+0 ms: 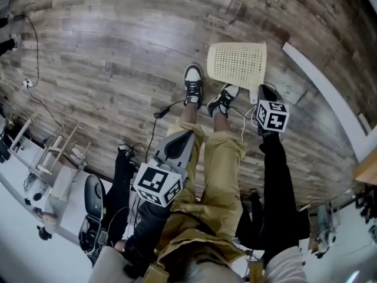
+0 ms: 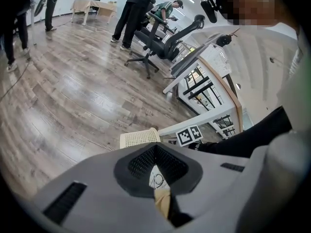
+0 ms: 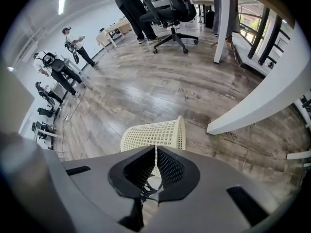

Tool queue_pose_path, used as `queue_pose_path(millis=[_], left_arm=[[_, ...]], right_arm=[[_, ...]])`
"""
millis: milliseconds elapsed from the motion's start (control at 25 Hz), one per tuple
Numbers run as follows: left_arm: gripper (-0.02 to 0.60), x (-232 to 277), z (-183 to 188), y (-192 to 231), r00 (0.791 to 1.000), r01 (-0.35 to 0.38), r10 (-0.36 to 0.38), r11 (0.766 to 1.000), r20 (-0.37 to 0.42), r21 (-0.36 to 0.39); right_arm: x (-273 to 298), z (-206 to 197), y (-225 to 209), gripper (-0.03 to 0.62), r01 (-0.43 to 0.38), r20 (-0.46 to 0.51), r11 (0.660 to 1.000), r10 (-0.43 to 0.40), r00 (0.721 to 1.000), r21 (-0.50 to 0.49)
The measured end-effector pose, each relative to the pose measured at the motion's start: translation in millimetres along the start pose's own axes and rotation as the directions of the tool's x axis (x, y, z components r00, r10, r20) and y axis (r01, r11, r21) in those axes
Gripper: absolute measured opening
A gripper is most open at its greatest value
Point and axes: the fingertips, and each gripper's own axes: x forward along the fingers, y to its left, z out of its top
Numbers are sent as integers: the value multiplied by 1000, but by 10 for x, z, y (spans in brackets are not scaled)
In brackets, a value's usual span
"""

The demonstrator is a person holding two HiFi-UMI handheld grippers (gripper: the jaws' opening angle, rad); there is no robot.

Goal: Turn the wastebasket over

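Observation:
A cream lattice wastebasket lies on its side on the wood floor, just beyond the person's shoes. Its rim faces the white beam. The right gripper hangs close beside the basket's right end, shut and empty, pointing steeply down. In the right gripper view the basket lies right past the shut jaws of the right gripper. The left gripper sits lower over the person's left leg, well short of the basket, with its tips together and nothing held. The left gripper view shows the basket above the left gripper.
A white beam runs along the floor right of the basket. Cables trail over the floor at left. Office chairs and desks stand farther off, with people at the back. A black chair is behind at lower left.

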Motion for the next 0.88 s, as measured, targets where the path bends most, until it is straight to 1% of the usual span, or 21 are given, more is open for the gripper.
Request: queue_pose_path(millis=[160, 320, 400, 480, 560, 640, 760, 880], left_arm=[[2, 8, -3, 53, 999, -28, 27, 999, -42, -34], [2, 68, 112, 22, 998, -36, 34, 999, -55, -27], [2, 102, 188, 13, 999, -29, 28, 999, -43, -34], [2, 115, 254, 30, 999, -32, 31, 999, -30, -44], [2, 113, 313, 72, 999, -45, 43, 998, -28, -48], [2, 95, 333, 142, 998, -60, 58, 997, -33, -47], [2, 53, 345, 248, 996, -87, 85, 995, -42, -44], [2, 27, 375, 285, 996, -86, 84, 994, -27, -64]], right_arm=[[184, -5, -130, 24, 14, -19, 1000, -14, 1000, 14], [343, 64, -366, 28, 41, -32, 999, -40, 999, 28], [426, 68, -434, 61, 29, -40, 998, -27, 999, 54], [515, 24, -436, 140, -4, -57, 998, 8, 998, 70], [591, -9, -397, 184, -37, -75, 997, 42, 996, 69], [665, -55, -359, 201, -56, -92, 996, 63, 994, 74], [784, -152, -334, 202, -72, -113, 991, 85, 990, 116], [865, -250, -381, 201, -69, -141, 986, 90, 986, 150]])
